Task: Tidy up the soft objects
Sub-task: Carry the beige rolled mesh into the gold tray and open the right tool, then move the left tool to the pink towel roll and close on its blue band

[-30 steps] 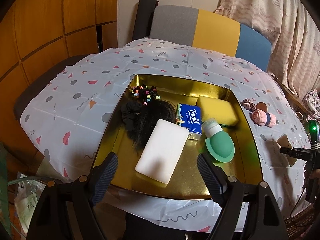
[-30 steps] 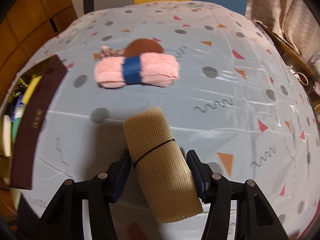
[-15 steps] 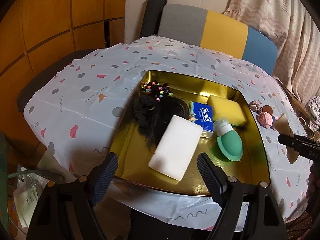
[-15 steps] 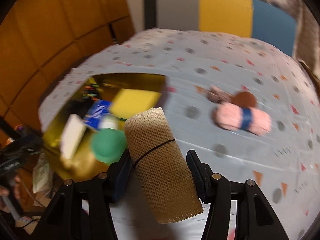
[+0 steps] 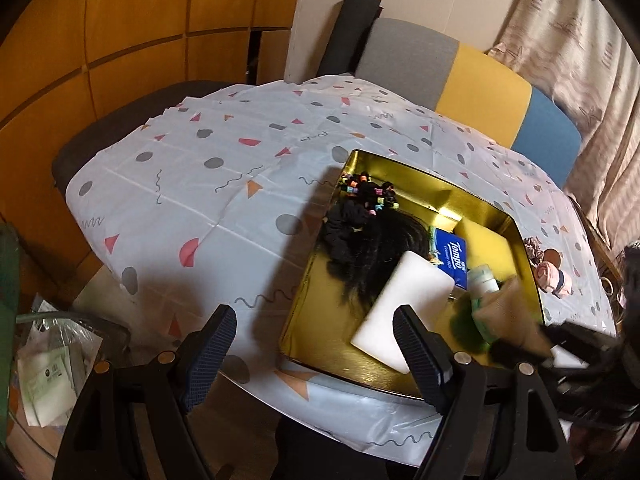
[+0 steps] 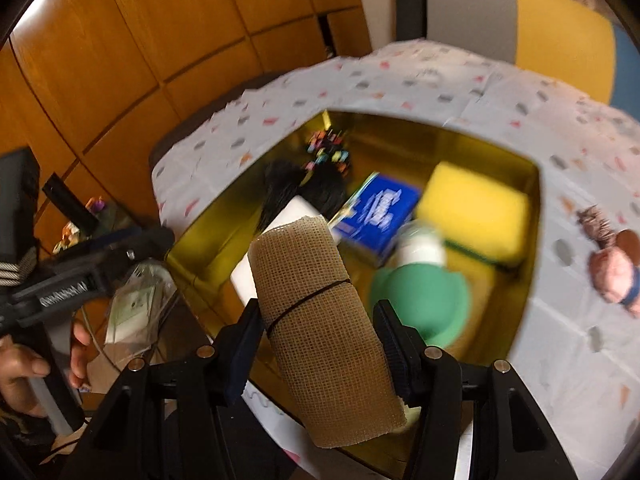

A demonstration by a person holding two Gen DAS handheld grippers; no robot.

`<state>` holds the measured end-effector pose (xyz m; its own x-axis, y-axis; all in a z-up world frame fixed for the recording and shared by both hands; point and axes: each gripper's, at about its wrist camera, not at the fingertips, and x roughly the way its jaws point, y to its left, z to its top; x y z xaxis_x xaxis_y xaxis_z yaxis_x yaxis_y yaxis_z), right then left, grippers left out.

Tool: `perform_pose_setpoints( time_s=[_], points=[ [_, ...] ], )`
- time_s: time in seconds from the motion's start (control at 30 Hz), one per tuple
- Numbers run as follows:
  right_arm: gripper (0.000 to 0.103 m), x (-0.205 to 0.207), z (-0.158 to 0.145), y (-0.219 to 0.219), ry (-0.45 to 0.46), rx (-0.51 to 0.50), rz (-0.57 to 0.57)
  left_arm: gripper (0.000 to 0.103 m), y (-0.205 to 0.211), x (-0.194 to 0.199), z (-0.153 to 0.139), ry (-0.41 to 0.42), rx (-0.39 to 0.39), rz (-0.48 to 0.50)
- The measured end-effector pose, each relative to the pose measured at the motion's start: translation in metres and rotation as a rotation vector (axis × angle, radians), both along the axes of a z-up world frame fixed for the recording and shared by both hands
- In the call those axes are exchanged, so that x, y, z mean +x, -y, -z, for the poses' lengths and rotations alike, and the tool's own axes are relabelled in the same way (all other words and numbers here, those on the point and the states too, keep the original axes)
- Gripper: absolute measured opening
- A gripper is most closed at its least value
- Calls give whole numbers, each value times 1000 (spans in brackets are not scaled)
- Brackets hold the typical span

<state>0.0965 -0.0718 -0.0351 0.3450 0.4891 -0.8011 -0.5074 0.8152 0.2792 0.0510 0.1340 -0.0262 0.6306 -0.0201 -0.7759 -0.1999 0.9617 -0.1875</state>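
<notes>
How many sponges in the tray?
2. The white sponge lies at the near side of the tray, partly on the wig; the yellow sponge sits at the far right corner. Others could be hidden underneath.

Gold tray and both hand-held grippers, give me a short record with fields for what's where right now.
tray: gold tray on the patterned tablecloth
in tray: white sponge, yellow sponge, blue tissue pack, green bottle, black hair piece
right hand-held gripper: shut on tan mesh roll, over the tray
left hand-held gripper: open, empty
outside tray: pink towel roll
</notes>
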Motion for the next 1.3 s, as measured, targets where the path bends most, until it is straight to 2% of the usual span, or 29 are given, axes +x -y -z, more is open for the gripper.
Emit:
perform_pose_setpoints(
  time_s=[0.1, 0.3, 0.37, 0.5, 0.6, 0.73, 0.97, 1.3],
  points=[
    [59, 2, 15, -10, -23, -22, -12, 82, -2, 2, 2, -7, -21, 5],
    [62, 10, 32, -14, -37, -44, 0, 82, 9, 0, -3, 14, 19, 44],
    [65, 9, 31, -11, -37, -30, -4, 82, 12, 0, -5, 20, 24, 59],
    [81, 3, 24, -7, -10, -1, -13, 82, 19, 2, -8, 21, 30, 77],
    [83, 0, 14, 2, 14, 21, 4, 82, 26, 3, -11, 21, 40, 97],
    [87, -2, 0, 21, 50, 42, 48, 82, 37, 2, -15, 27, 59, 125],
    [90, -1, -14, 61, 90, 45, 151, 83, 61, 2, -22, 38, 98, 188],
    [91, 4, -23, 149, 123, 4, 346, 83, 100, 8, -32, 58, 119, 295]
  ],
)
